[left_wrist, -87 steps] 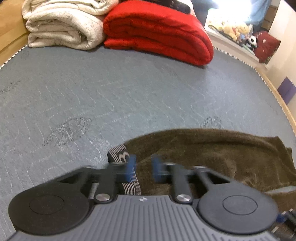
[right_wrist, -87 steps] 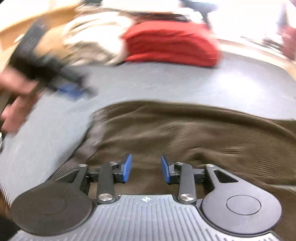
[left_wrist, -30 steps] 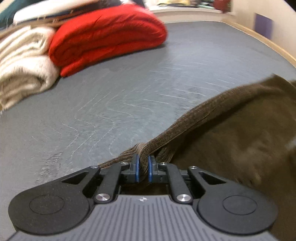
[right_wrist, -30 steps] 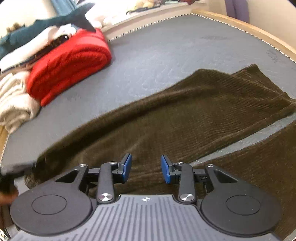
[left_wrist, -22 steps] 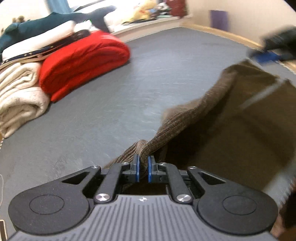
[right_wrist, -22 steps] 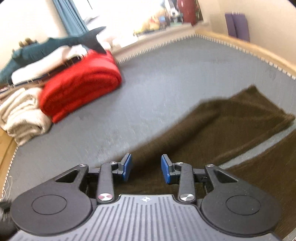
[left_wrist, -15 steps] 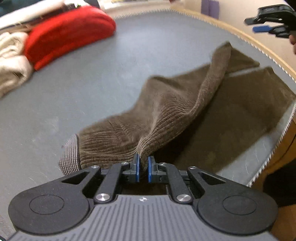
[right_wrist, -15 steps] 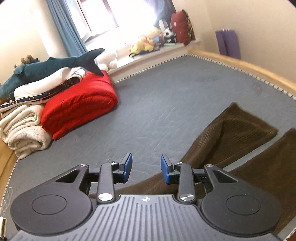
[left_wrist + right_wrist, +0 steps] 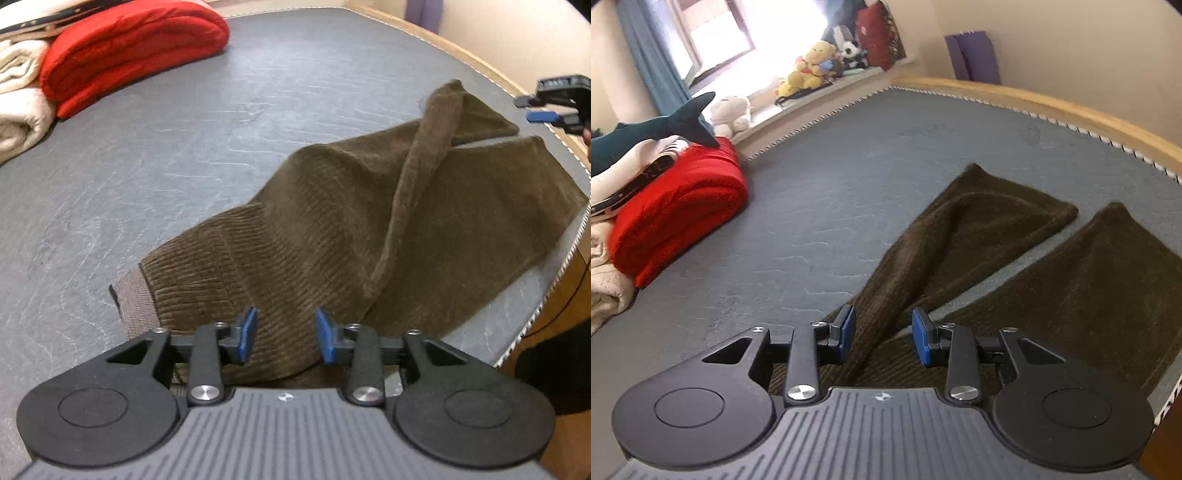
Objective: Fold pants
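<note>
Left gripper [image 9: 284,336]: its jaws have just been opening; now there is a clear gap between the blue pads, and the brown cloth lies under and between them but the pads do not press on it. It holds nothing.
Right gripper [image 9: 884,339]: its jaws stand partly apart and hold nothing; it hangs above the inner edge of 1 leg, no pad on the cloth. In the left wrist view it shows small at the far right edge.
Pants [image 9: 369,229]: brown ribbed corduroy, lying on the grey mattress [image 9: 184,129] near its front edge. The waistband [image 9: 135,295] is just beside the left gripper. The 2 legs run away toward the far corner, with a strip of mattress between them; 1 leg has a raised ridge along it, so it is not flat.
Handling, as I judge: soft, limp and light, thick enough to keep a crease, not slippery and not fragile.
Where to hold: at the hem corners of the legs and at the waistband, pinching both layers.
Around: a red folded blanket [image 9: 129,48] and a cream blanket [image 9: 18,103], well apart from the pants.
</note>
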The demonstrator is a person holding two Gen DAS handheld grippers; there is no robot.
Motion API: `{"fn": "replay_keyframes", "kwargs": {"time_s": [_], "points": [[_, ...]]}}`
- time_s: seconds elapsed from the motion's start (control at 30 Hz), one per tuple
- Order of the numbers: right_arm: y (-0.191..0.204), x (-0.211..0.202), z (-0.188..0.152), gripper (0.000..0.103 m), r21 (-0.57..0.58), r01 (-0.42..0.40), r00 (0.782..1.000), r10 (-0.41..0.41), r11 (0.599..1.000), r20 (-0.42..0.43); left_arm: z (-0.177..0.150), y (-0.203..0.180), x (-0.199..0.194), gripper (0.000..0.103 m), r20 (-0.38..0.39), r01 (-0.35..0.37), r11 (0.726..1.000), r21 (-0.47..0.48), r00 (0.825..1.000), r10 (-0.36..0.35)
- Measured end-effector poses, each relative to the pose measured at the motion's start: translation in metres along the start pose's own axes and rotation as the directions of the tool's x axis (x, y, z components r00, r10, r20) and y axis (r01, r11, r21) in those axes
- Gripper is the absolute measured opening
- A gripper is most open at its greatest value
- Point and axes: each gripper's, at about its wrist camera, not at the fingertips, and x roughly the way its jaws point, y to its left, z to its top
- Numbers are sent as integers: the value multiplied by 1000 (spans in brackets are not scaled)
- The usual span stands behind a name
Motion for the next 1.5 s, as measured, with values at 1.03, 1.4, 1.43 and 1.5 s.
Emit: {"fn": "replay_keyframes", "kwargs": {"time_s": [1.03, 1.4, 1.43, 1.5], "points": [[-41, 21, 25, 15, -16, -43, 995, 45, 999, 92, 32, 6, 22, 24, 5, -11, 987, -161, 1000, 12], [-13, 129, 30, 19, -142, -6, 1000, 6, 990, -4, 47, -18, 40, 24, -6, -45, 989, -138, 999, 44], [-7, 142, 31, 22, -162, 10, 1000, -11, 987, -6, 48, -18, 42, 24, -8, -38, 989, -143, 999, 37], [2, 166, 34, 36, -183, 35, 999, -38, 982, -12, 51, -19, 45, 24, -8, -26, 987, -155, 1000, 25]]}}
